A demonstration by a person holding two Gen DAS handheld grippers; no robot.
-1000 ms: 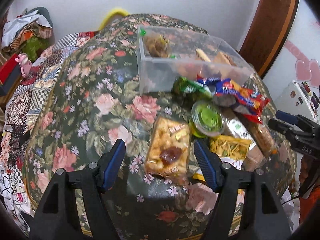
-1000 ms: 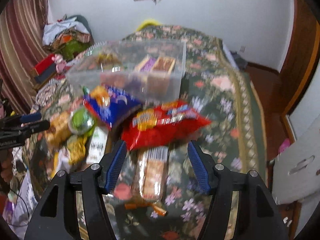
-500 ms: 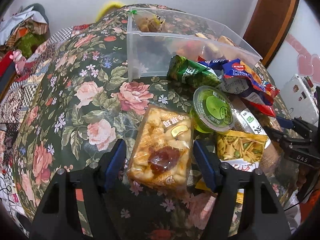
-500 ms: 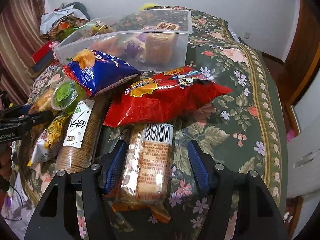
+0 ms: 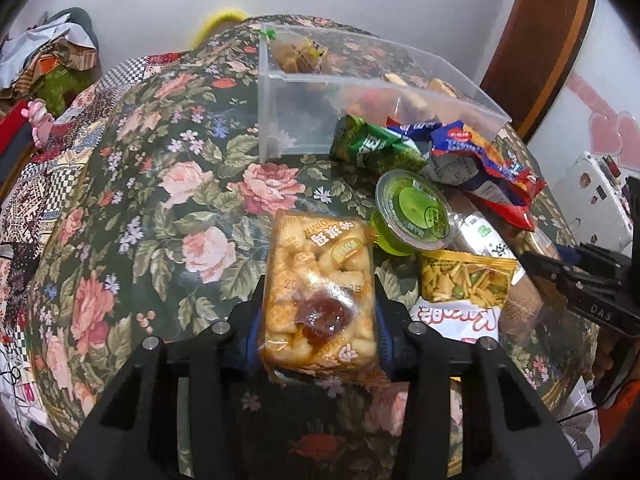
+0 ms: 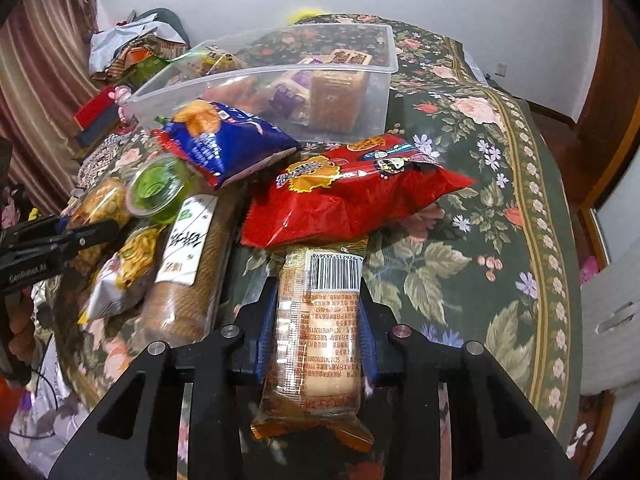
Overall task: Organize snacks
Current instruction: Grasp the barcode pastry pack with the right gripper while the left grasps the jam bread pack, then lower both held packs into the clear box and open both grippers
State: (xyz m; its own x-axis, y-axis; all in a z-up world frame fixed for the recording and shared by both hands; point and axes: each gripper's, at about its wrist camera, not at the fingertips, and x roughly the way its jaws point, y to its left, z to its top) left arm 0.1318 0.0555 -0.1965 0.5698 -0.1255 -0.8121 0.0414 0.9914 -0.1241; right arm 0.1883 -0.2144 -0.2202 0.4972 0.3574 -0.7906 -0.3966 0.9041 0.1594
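Note:
My left gripper (image 5: 318,320) is shut on a clear pack of golden puffed snacks (image 5: 320,280) lying on the floral tablecloth (image 5: 160,208). My right gripper (image 6: 318,330) is shut on a long cracker pack with a barcode (image 6: 320,320). A clear plastic bin (image 5: 360,92) with several snacks inside stands behind; it also shows in the right wrist view (image 6: 280,80). Between lie a green jelly cup (image 5: 412,212), a green bag (image 5: 372,148), a blue bag (image 6: 224,140), a red bag (image 6: 352,196) and a round biscuit roll (image 6: 188,272).
A yellow pea-snack packet (image 5: 464,280) lies right of the puffed pack. The right gripper shows at the right edge of the left wrist view (image 5: 580,284). Clothes are piled at the far left (image 5: 48,60). A wooden door (image 5: 540,40) stands behind on the right.
Both grippers moved forward and down over their packs and closed from open onto them: the left on the puffed snack pack, the right on the cracker pack.

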